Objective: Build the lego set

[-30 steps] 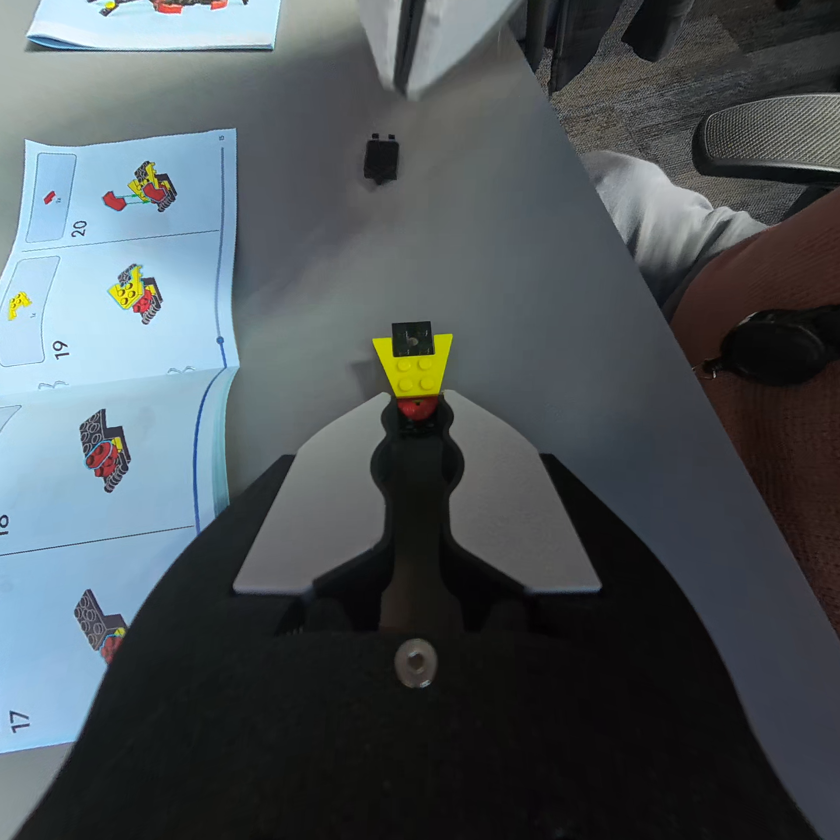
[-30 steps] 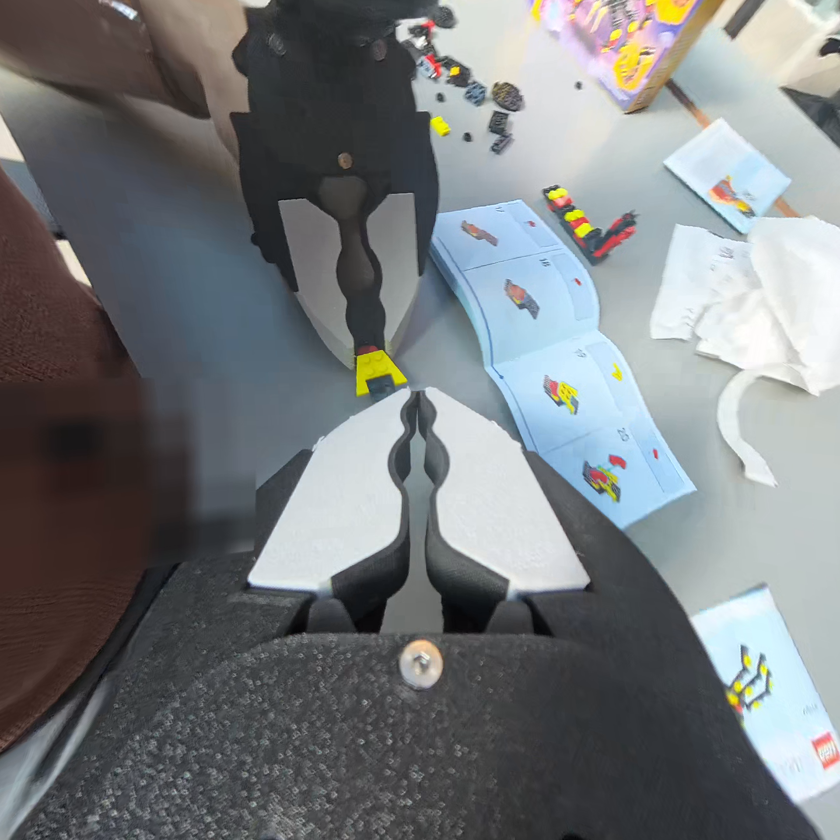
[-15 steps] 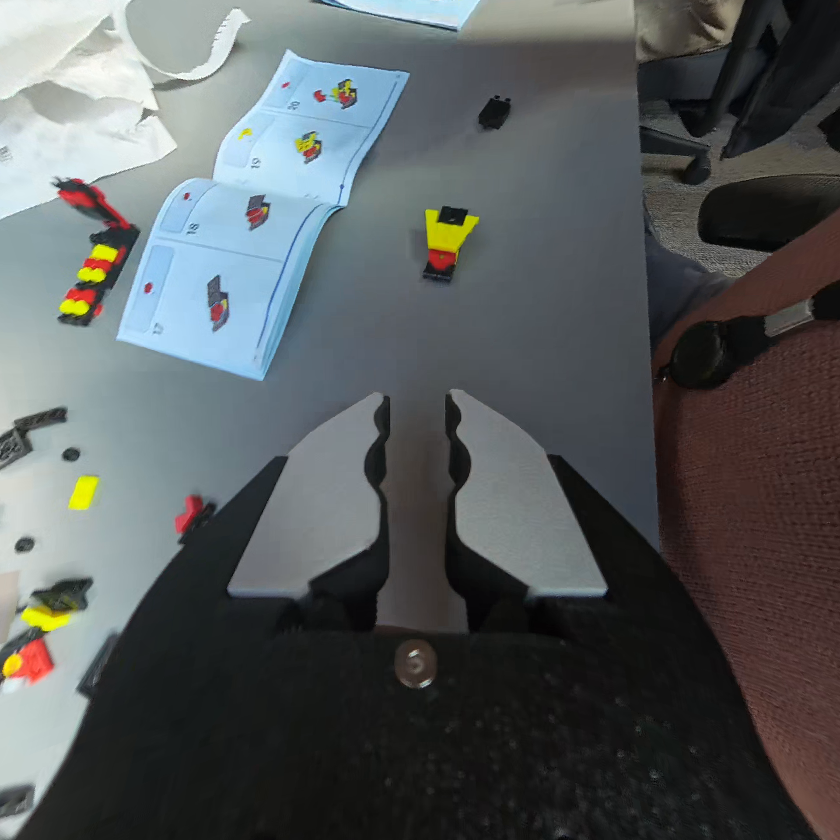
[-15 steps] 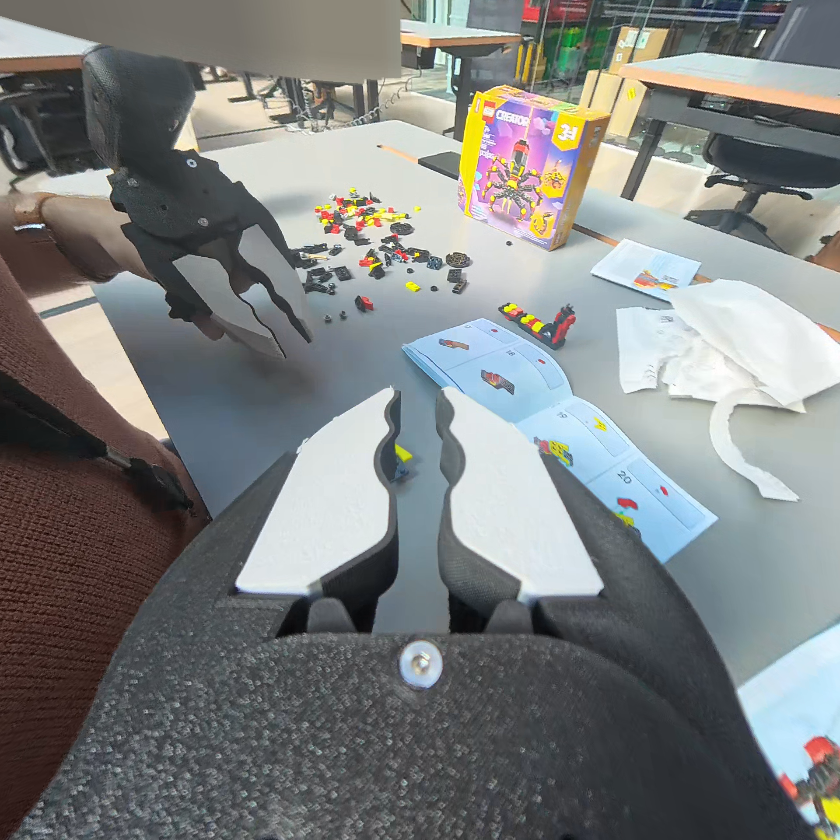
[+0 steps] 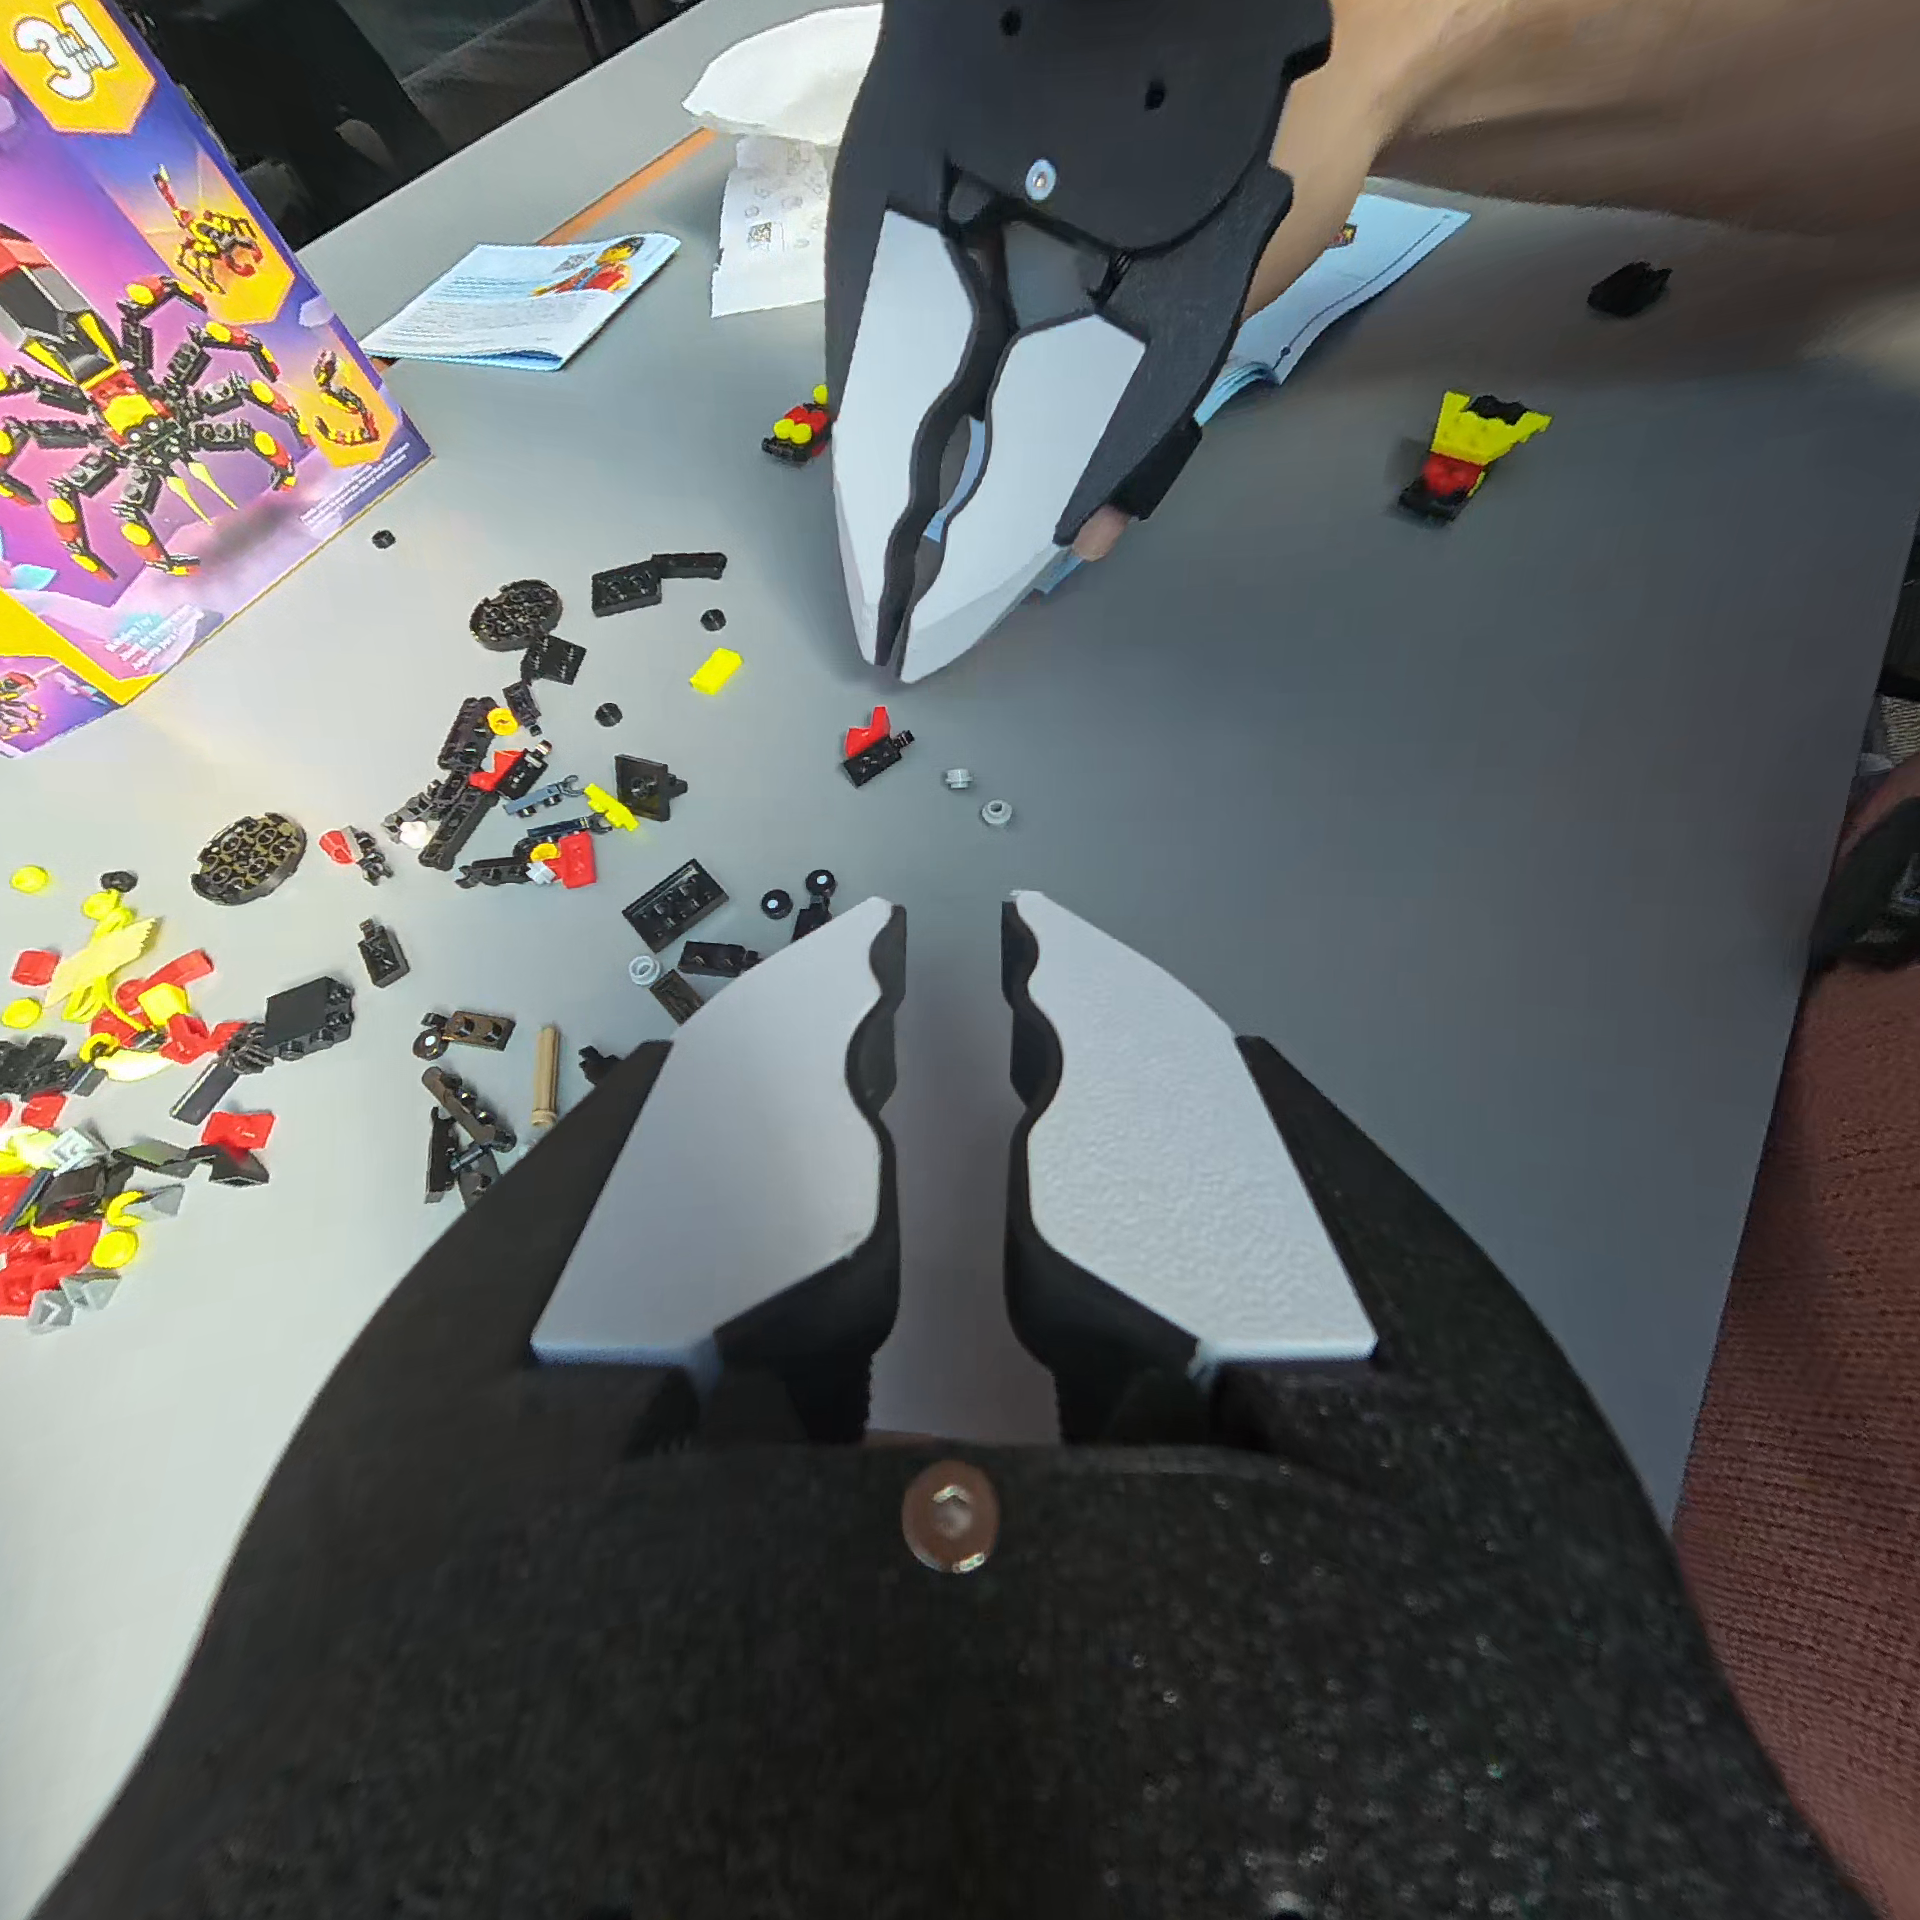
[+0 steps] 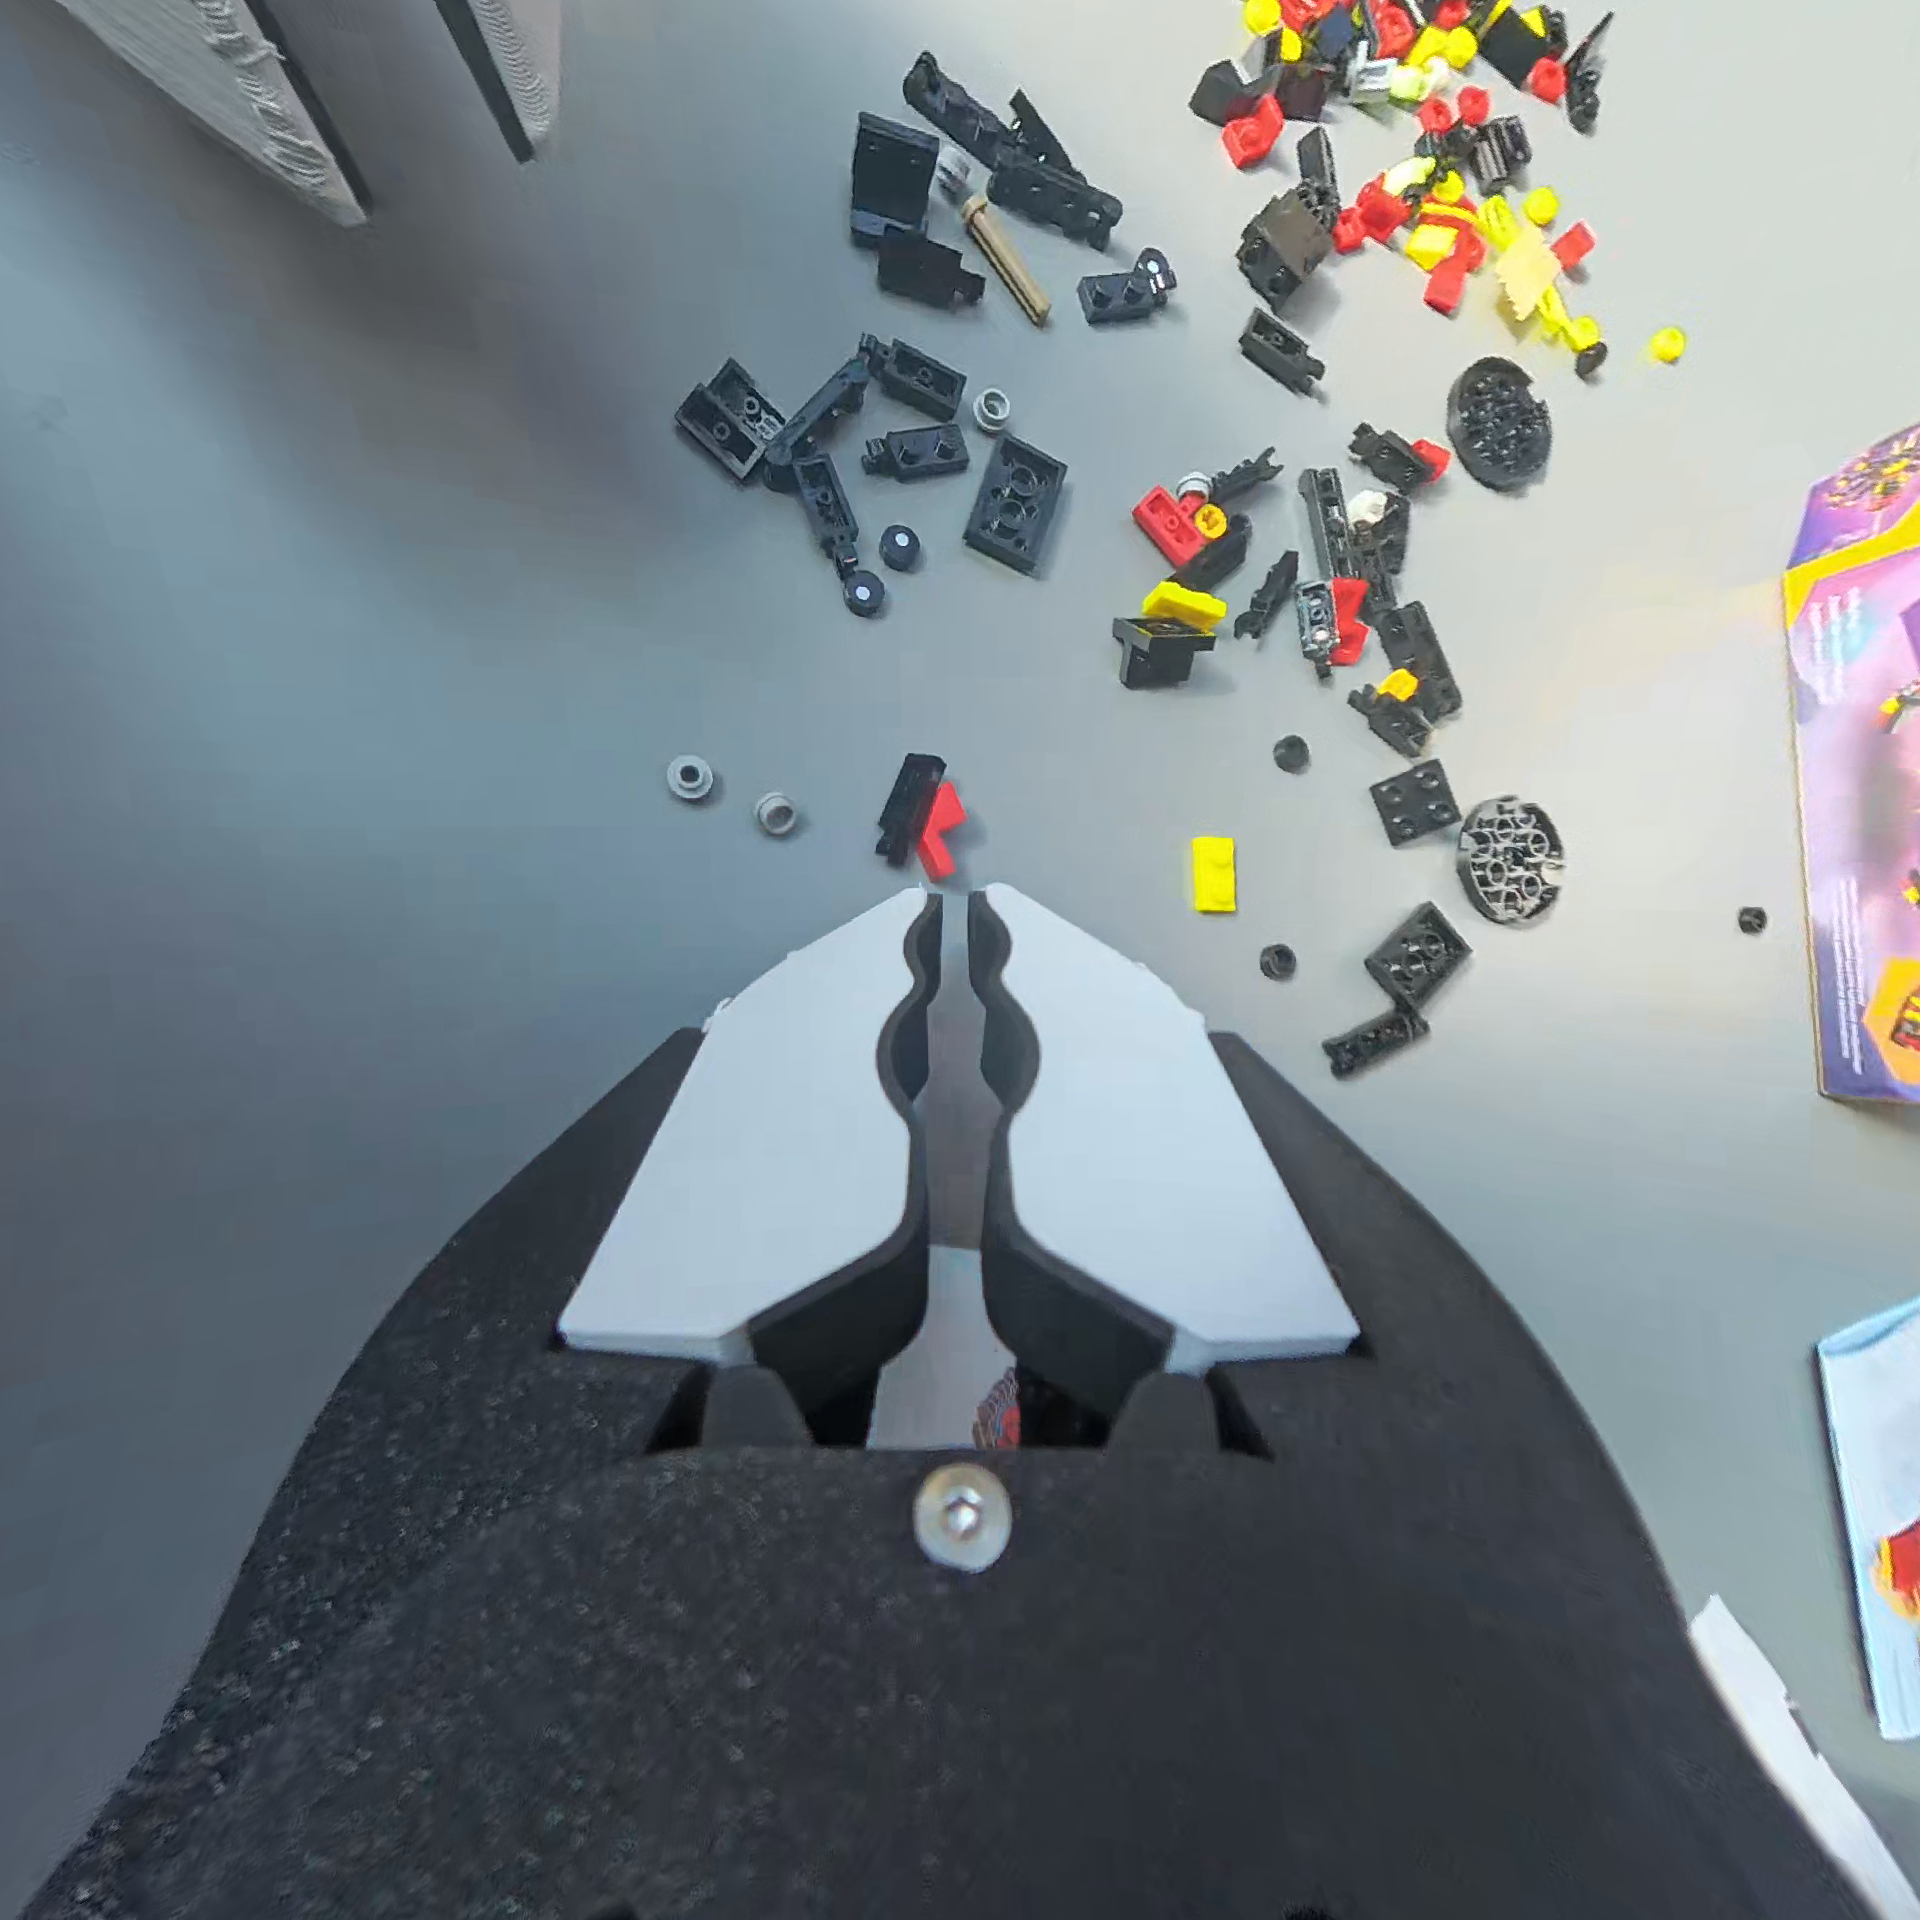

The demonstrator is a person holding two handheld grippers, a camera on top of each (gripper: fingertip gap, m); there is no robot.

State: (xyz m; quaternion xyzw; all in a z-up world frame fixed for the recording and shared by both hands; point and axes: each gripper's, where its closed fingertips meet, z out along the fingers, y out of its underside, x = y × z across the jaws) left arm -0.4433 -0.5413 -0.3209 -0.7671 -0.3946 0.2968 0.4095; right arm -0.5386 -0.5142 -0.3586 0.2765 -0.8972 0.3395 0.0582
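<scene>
Hovering right tool (image 6: 954, 902) near red-black piece (image 6: 920, 824); grey studs (image 6: 690, 777) beside.

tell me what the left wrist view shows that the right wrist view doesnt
Only the left wrist view shows the yellow, red and black sub-assembly lying apart on the table, and the whole right gripper with the hand holding it. Only the right wrist view shows the right gripper's narrow gap up close. Both show the red and black piece, two grey studs and the box.
</scene>
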